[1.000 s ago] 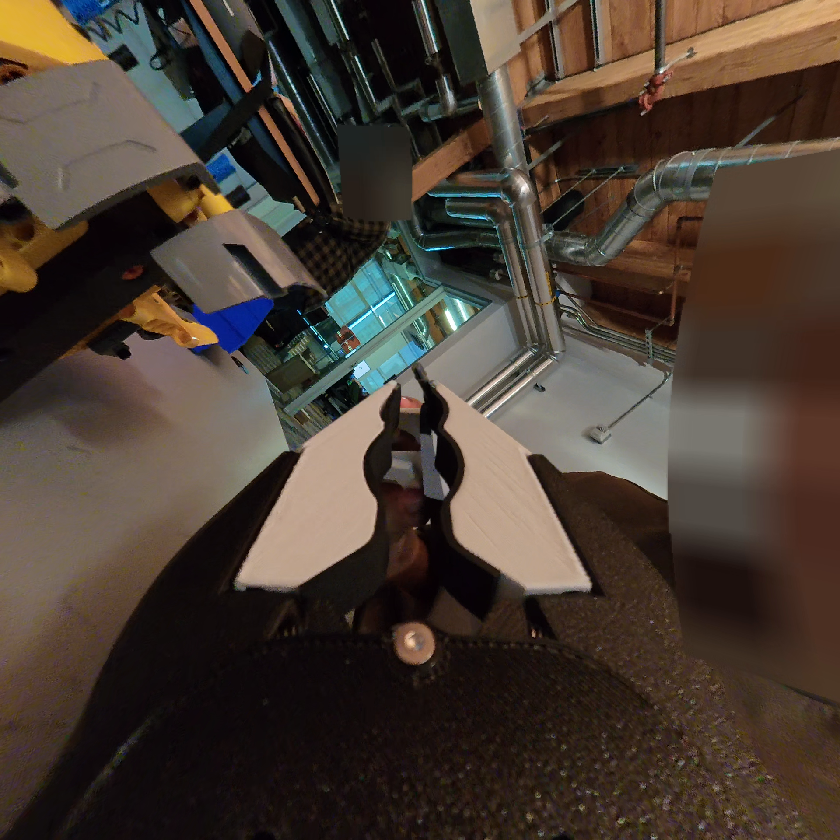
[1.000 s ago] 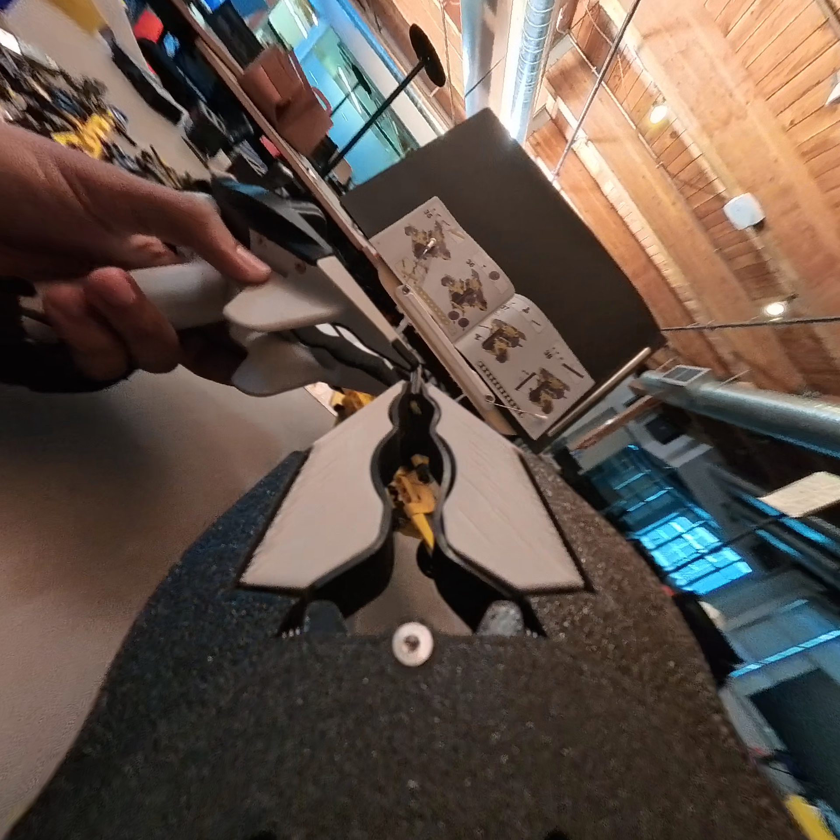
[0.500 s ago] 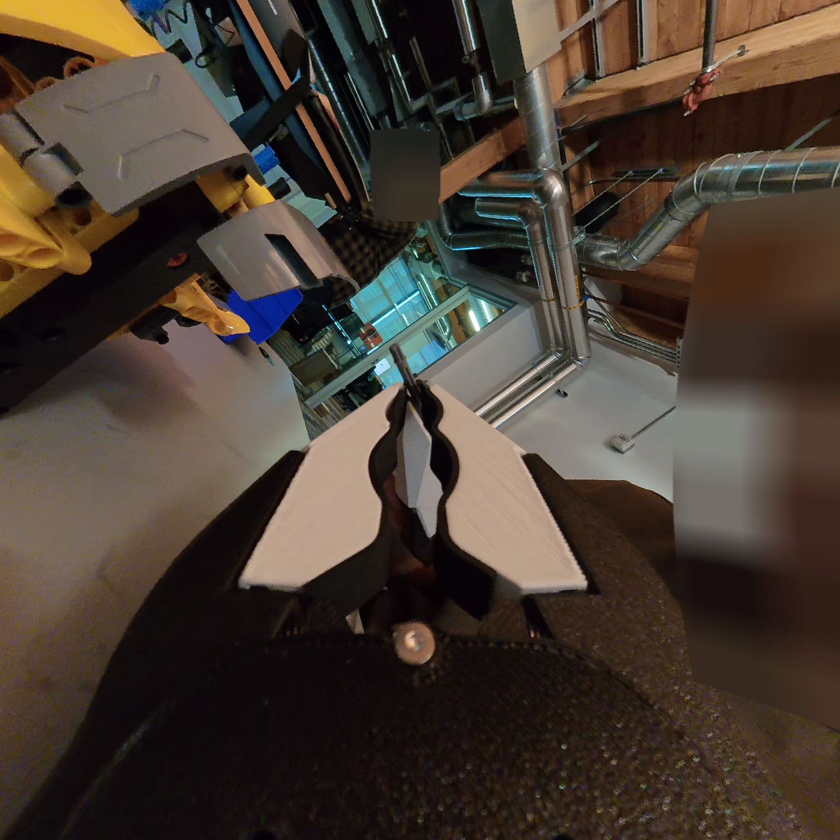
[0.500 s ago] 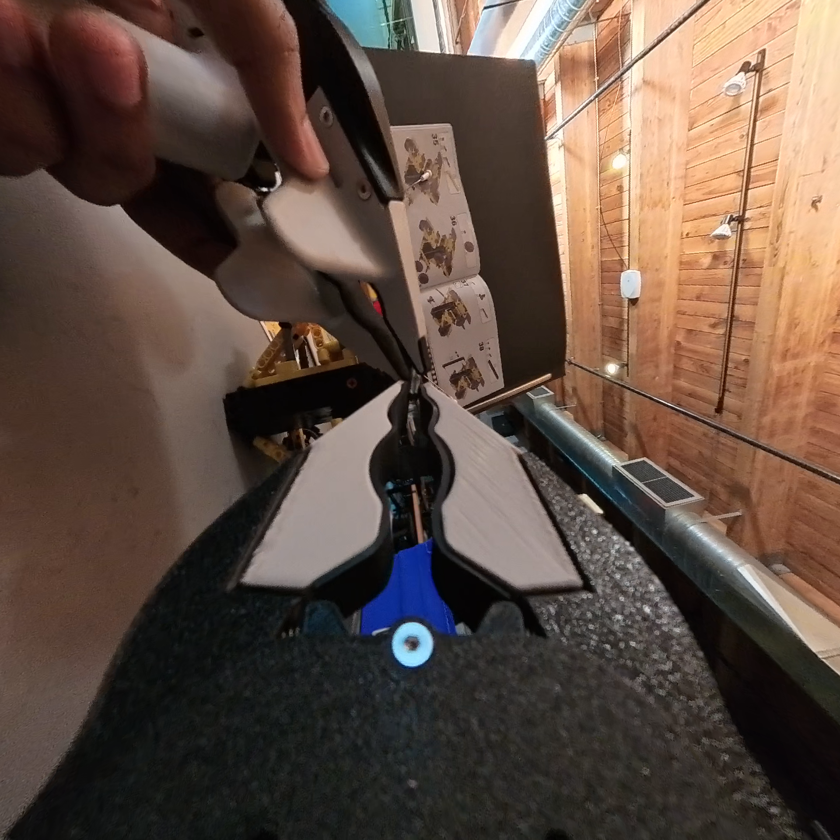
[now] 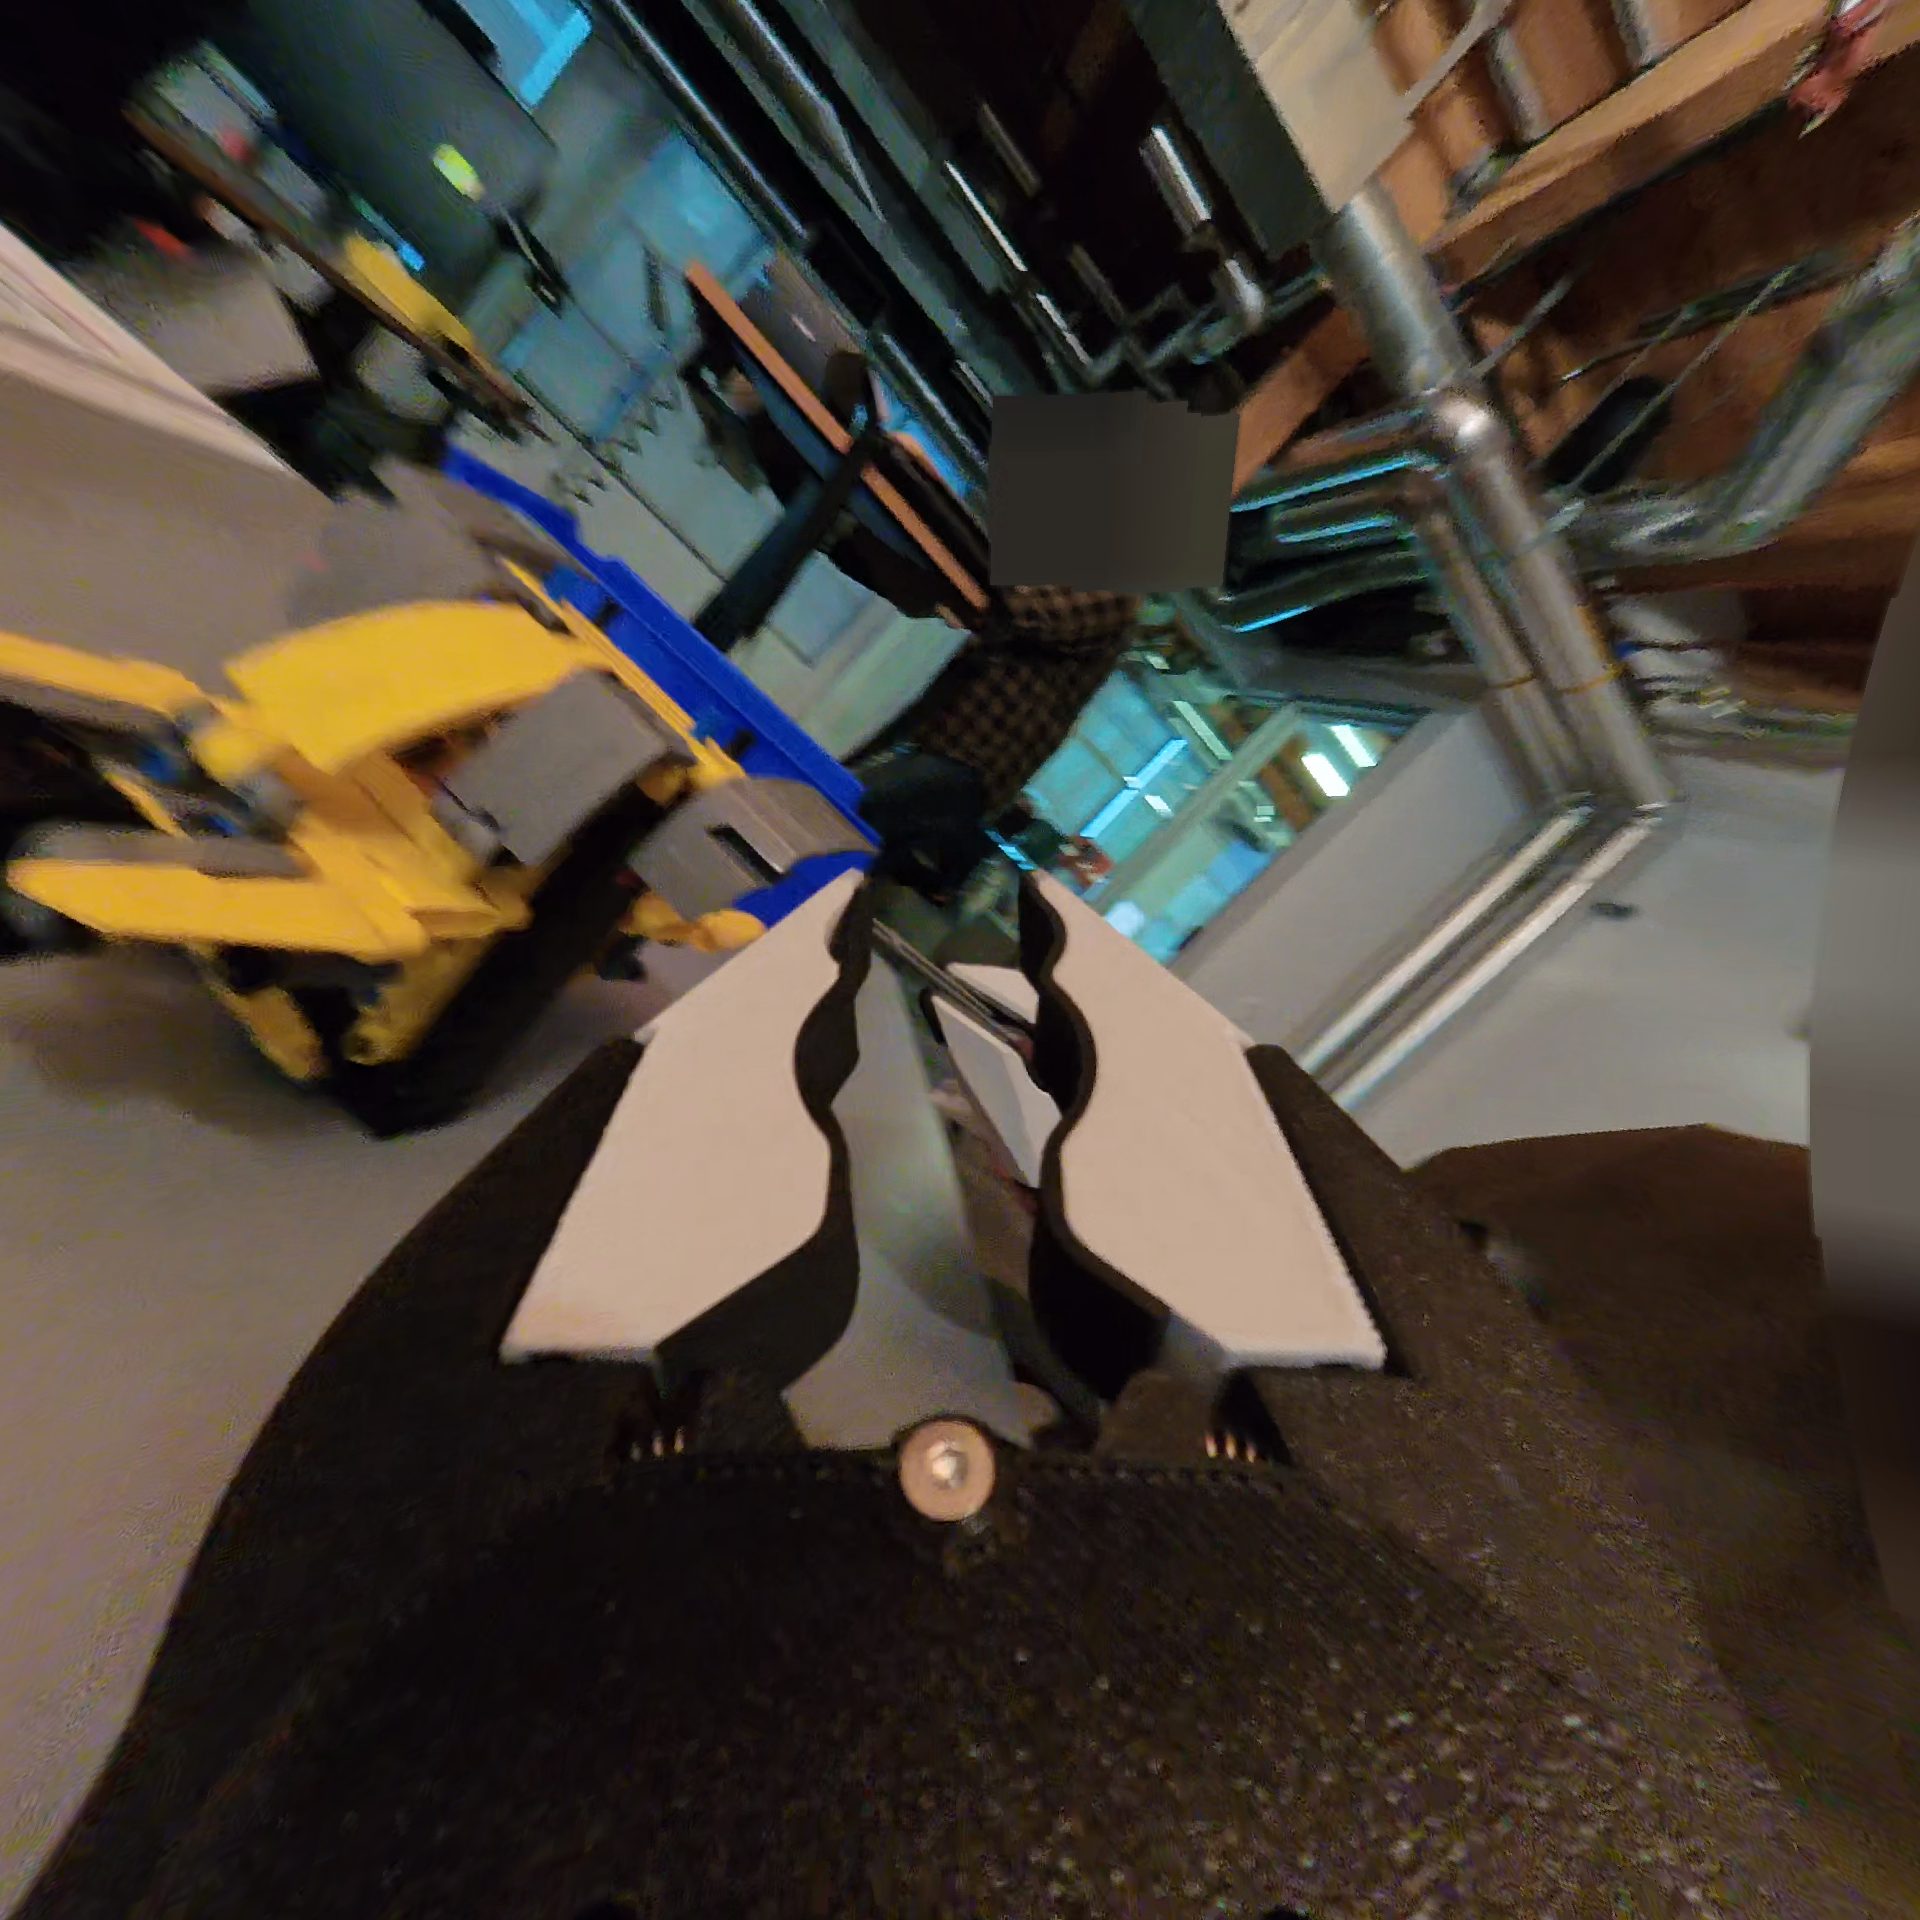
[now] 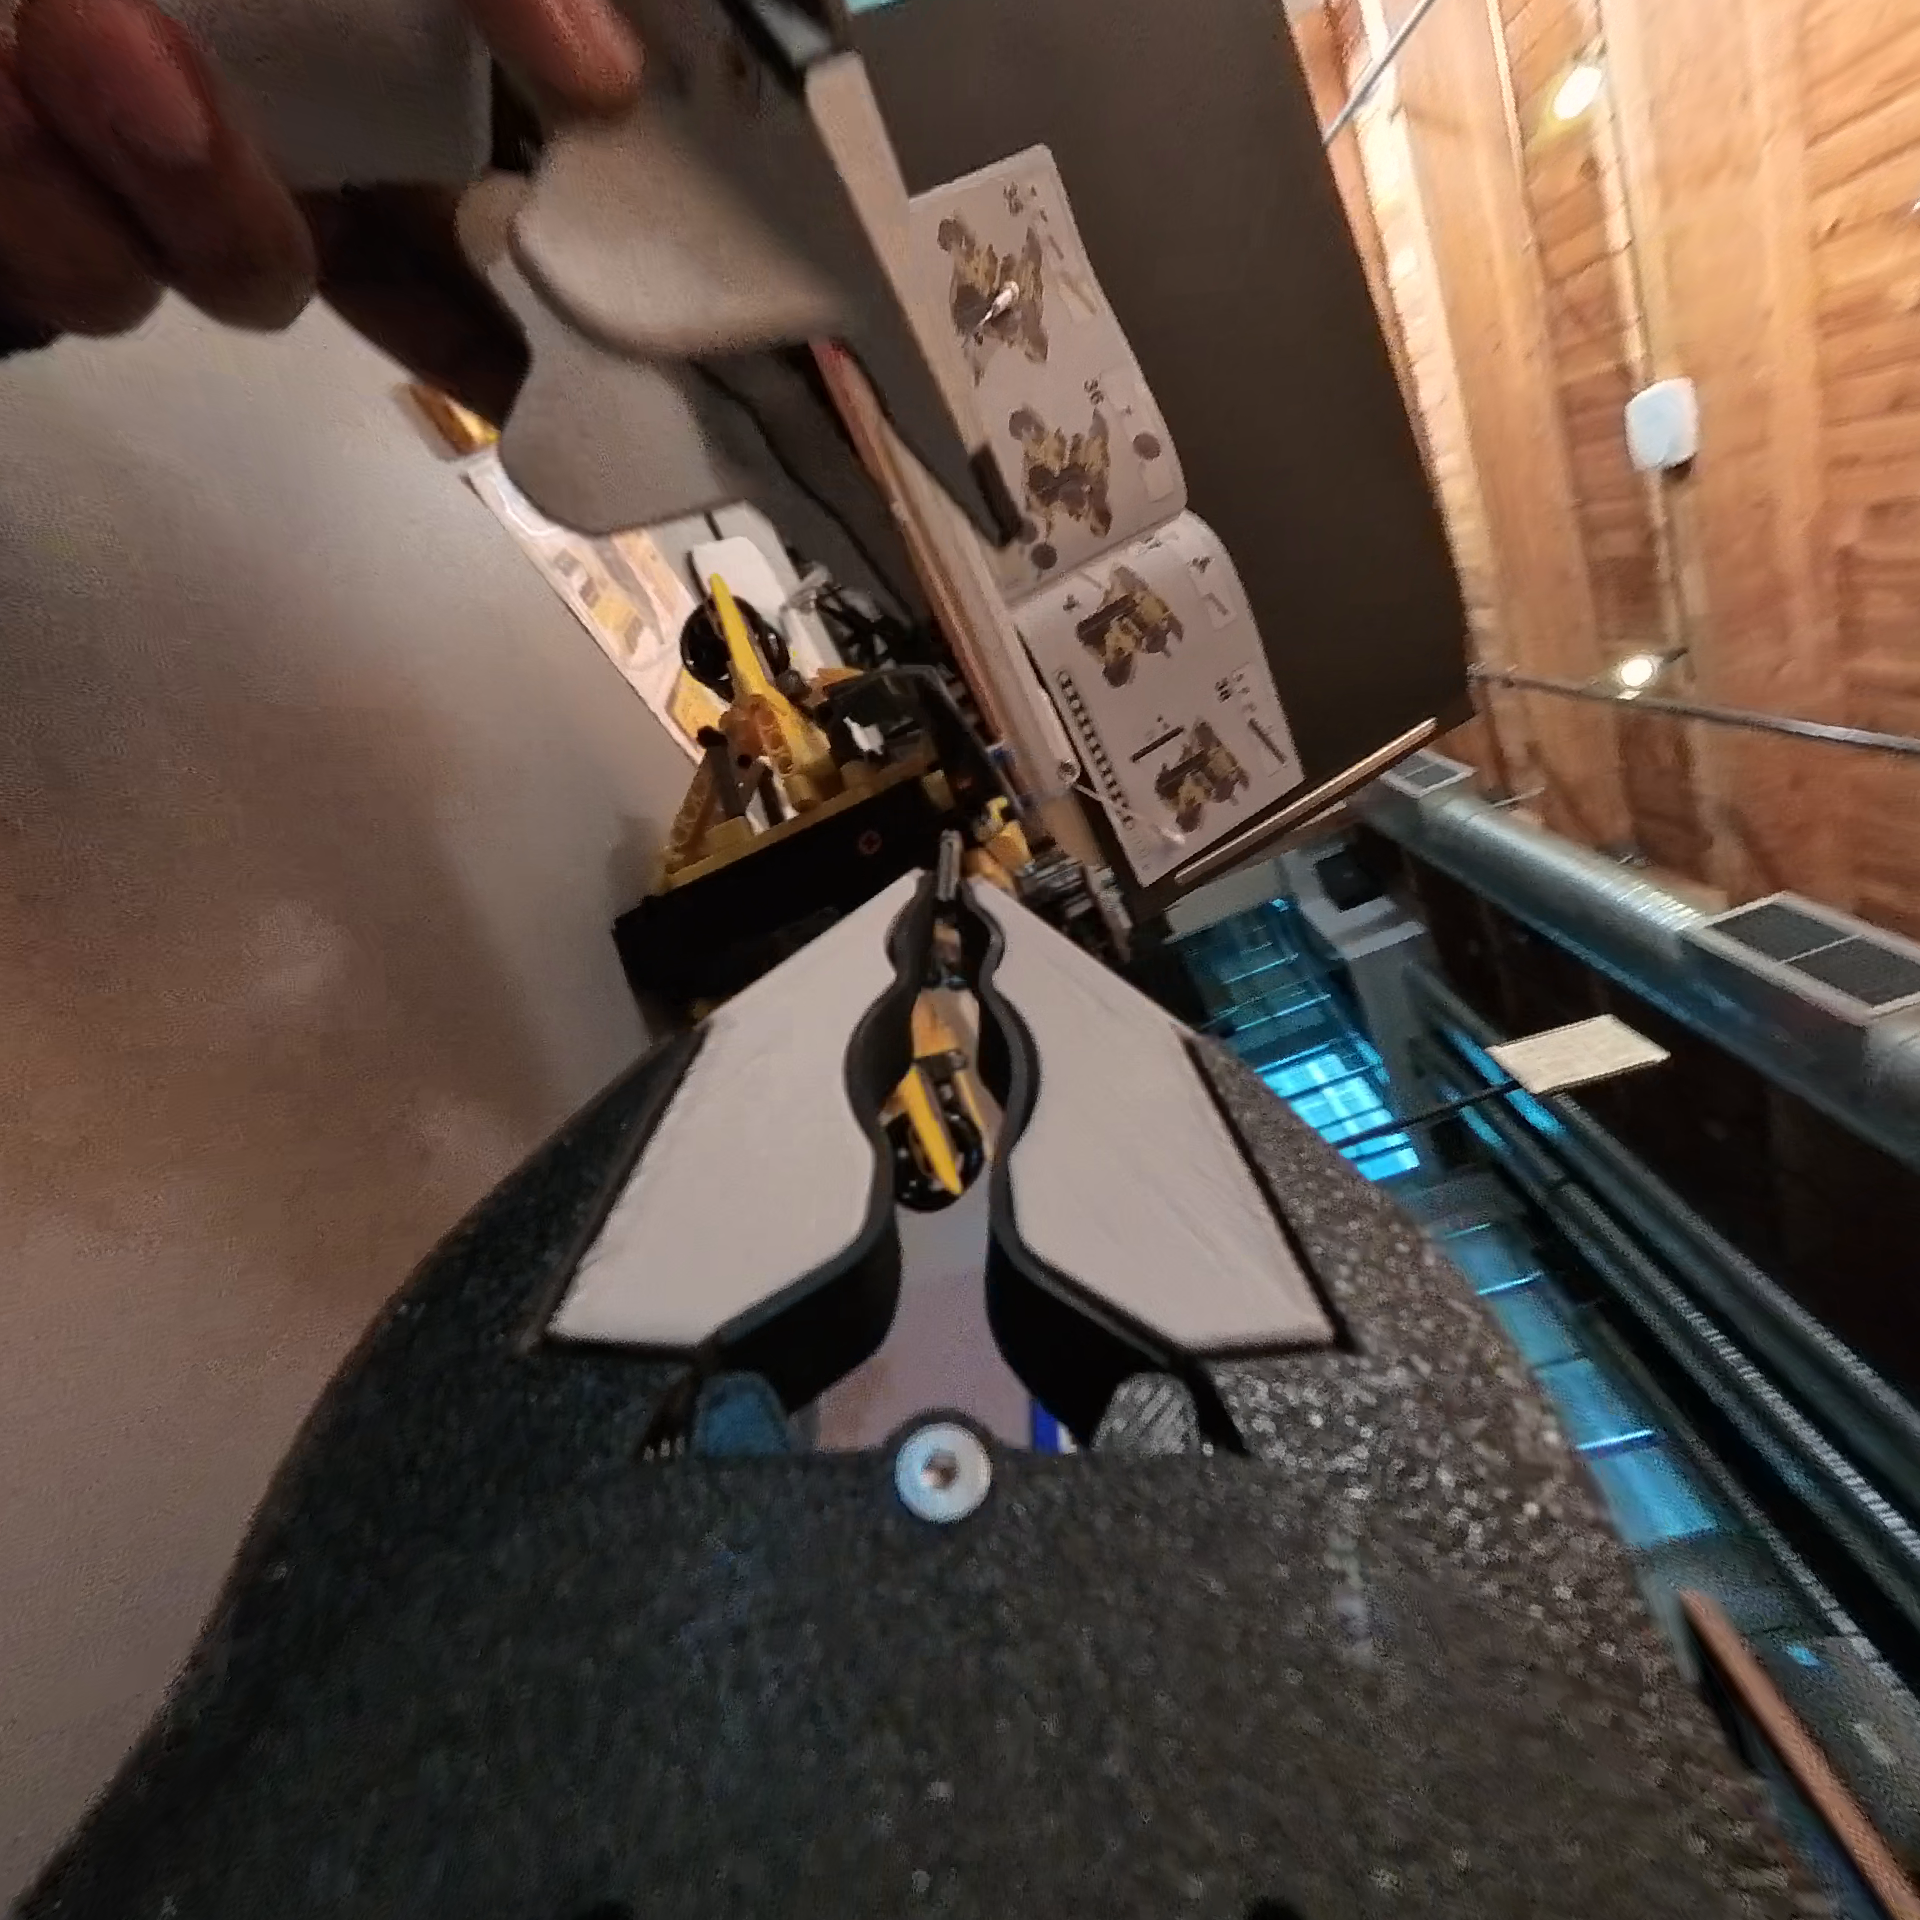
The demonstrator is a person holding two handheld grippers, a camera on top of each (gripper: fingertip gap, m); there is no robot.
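Right wrist view: right gripper point(image 6: 948, 904) pinches a small dark pin point(image 6: 947, 855) at its fingertips; a yellow-and-black brick model point(image 6: 800, 790) sits just ahead, an open instruction booklet point(image 6: 1101, 499) beyond it to the right.
Left wrist view: left gripper point(image 5: 940, 904) jaws parted, holding nothing; the model point(image 5: 343, 821) lies ahead-left on a grey table point(image 5: 156, 1195).

Yellow-grey-black brick model point(image 5: 343, 821) — blue bin point(image 5: 665, 634) behind; claw point(image 5: 940, 904) fingers white, black-edged — shirt point(image 5: 1029, 675) checked.

Grey tabletop point(image 5: 156, 1195) open before left tongs point(image 5: 940, 914); yellow brick model point(image 5: 343, 831) blocks left side (blue bin point(image 5: 665, 644) behind).
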